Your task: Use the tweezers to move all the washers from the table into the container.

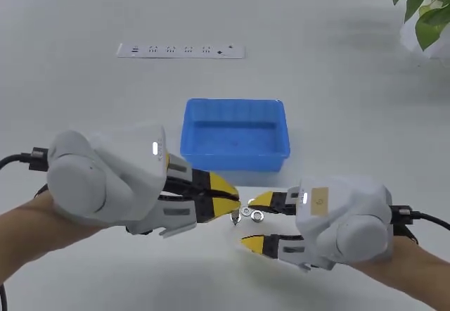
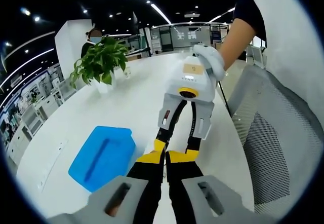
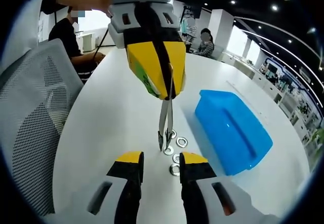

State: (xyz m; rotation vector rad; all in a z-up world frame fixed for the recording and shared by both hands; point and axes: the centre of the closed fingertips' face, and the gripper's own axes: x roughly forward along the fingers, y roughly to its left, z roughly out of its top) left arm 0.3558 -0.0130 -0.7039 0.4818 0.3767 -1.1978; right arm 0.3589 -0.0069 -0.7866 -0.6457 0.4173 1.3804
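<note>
While the left gripper (image 1: 230,202) is clamped on the tweezers (image 3: 165,117), whose nearly closed tips rest among the washers (image 3: 169,151) on the table (image 1: 330,65) (hold on one indeterminate), the right gripper (image 1: 249,221) stands open beside them, near the blue container (image 1: 235,153).

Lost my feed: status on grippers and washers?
Left gripper shut on tweezers, tips at washers on table. Right gripper open alongside. Blue container empty, path clear.
</note>
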